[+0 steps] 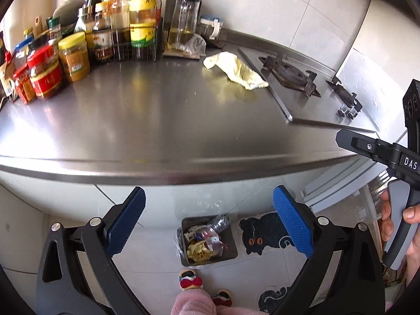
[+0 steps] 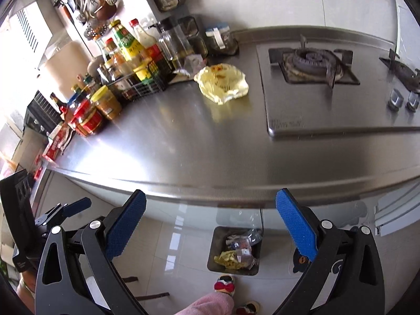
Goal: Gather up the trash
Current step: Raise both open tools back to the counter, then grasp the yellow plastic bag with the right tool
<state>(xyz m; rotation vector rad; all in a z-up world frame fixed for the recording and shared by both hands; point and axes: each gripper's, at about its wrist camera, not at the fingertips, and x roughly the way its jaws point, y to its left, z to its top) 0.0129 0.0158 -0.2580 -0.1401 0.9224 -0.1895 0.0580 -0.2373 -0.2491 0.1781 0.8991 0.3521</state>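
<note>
Hand-held gripper (image 2: 210, 223) well short of wrapper (image 2: 221, 83)

countertop (image 1: 157, 120) — brushed glossy metal | wrapper (image 1: 235, 68) — crinkled yellow plastic | floor (image 2: 183, 244) — glossy tile

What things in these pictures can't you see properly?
- Small grey trash bin on the floor: its lower contents lie buried under wrappers in both views.
- Crumpled yellow plastic bag on the steel counter: the folds hide what is inside.
- Bottle labels in the black wire rack: too small to read.
- Second burner: cut off by the right wrist view's edge.
</note>
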